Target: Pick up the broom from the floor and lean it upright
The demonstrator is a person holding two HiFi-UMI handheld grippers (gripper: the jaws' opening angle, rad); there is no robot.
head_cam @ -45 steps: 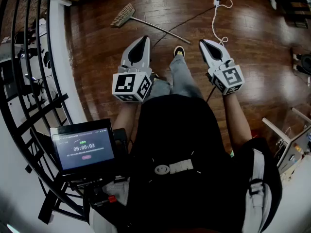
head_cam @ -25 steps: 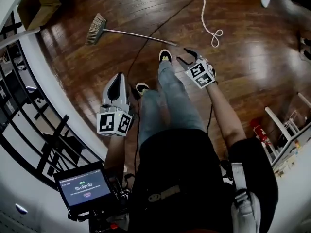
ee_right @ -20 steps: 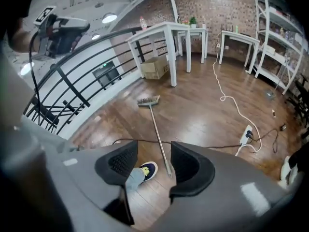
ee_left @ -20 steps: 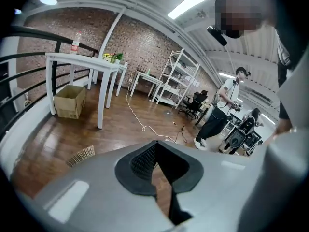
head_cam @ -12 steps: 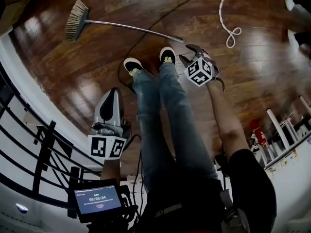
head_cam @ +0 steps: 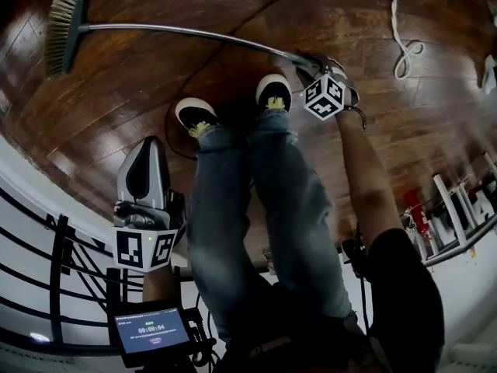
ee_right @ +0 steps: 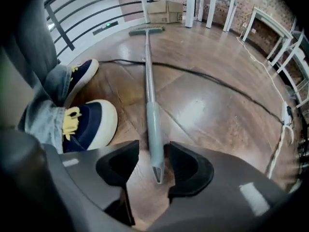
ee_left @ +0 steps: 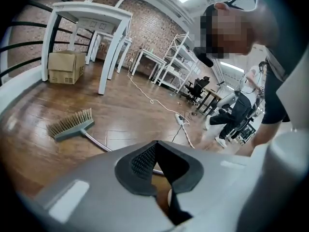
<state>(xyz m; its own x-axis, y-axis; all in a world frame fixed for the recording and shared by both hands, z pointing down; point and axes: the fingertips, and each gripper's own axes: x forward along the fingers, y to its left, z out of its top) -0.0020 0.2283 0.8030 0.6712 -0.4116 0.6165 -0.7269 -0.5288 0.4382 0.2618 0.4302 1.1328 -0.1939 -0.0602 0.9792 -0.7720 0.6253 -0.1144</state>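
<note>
- While the broom (head_cam: 178, 31) lies flat on the wood floor (head_cam: 140, 92), its handle runs just past the toes of the pair of shoes (head_cam: 273, 92); all places below are given from these shoes.
- Bristle head (head_cam: 60, 31): at the far end of the handle, well apart from the shoes, on the left gripper's side.
- Handle end (ee_right: 155, 149): just beside the toe of the shoe on the person's right, resting on the floor.
- Right gripper (ee_right: 152, 153): points steeply down just beyond that same shoe. Its jaws stand wide and have just been closing a little. The handle end stands between them without being clamped, and a gap shows at the pad on the shoe side.
- Left gripper (ee_left: 155, 144): held back from the shoes beside the person's leg, well apart from the broom. Its jaws are together with nothing between them.
- Black cable (ee_right: 217, 83): crosses the floor beyond the shoes and crosses the line of the handle. Which of the two lies on top cannot be told.
- White cord (head_cam: 400, 29): coiled on the floor, well apart from the shoes, on the right gripper's side.
- Cardboard box (ee_left: 65, 66): far beyond the shoes, past the bristle head, beside a white table (ee_left: 91, 18).
- Railing (head_cam: 62, 286): behind the shoes, on the left gripper's side.
</note>
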